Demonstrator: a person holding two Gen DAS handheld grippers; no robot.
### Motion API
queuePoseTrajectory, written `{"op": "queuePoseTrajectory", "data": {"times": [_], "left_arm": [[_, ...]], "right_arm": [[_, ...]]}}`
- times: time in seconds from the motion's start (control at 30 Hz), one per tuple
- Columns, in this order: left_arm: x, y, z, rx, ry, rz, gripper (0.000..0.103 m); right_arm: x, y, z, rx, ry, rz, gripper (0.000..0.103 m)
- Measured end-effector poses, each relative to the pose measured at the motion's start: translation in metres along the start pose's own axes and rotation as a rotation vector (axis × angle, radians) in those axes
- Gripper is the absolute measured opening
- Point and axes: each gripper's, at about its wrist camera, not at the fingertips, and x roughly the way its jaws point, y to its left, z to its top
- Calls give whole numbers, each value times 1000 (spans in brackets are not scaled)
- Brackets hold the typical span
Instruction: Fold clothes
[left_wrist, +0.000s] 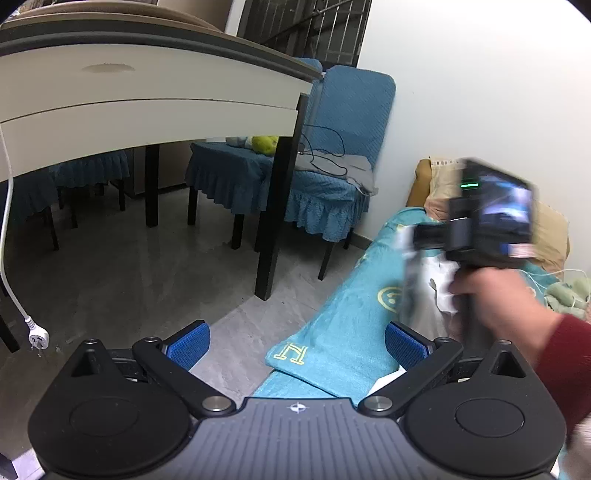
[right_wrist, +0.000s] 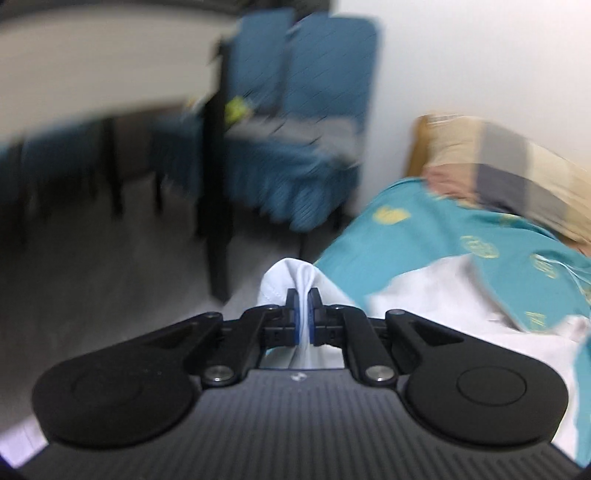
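It was a home, a room serving for both eating and sleeping. A white table (left_wrist: 155, 96) on dark legs stood on a grey tiled floor (left_wrist: 129, 266), with chairs (left_wrist: 332, 155) in blue frilled covers around it. Against the white wall (left_wrist: 480, 92) lay a bed under a teal blanket (left_wrist: 343, 332), with a pillow (right_wrist: 498, 162) at its head.

Bedspread (left_wrist: 343, 332): teal, yellow outlined letters and round emblems. Garment (right_wrist: 295, 277): white, plain. Chair covers (left_wrist: 354, 110): blue, quilted diagonal lines, ruffled hem. Table (left_wrist: 147, 88): white apron, dark top edge, black legs. Pillow (right_wrist: 509, 162): tan with grey and brownish bands (blurred). Floor (left_wrist: 129, 269): grey, faintly marbled. Gripper pads (left_wrist: 188, 345): blue; arms black. Sleeve (left_wrist: 569, 354): dark red.
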Motion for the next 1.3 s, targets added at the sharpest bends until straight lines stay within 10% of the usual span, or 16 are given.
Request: {"op": "queuePoseTrajectory", "data": {"times": [0.2, 0.5, 0.57, 0.73, 1.3], "left_arm": [[-2, -10, -4, 47, -6, 10, 102], [5, -29, -13, 142, -7, -13, 102], [5, -33, -15, 165, -10, -25, 102], [2, -42, -19, 205, -13, -53, 102], [-46, -86, -44, 398, -118, -170, 101]], "right_arm": [[-56, -102, -26, 400, -94, -119, 7], [-68, -186, -122, 792, 125, -140, 10], [-79, -183, -121, 772, 118, -107, 11], [-140, -172, -113, 631, 67, -52, 53], [-373, -117, -135, 367, -129, -62, 78]]}}
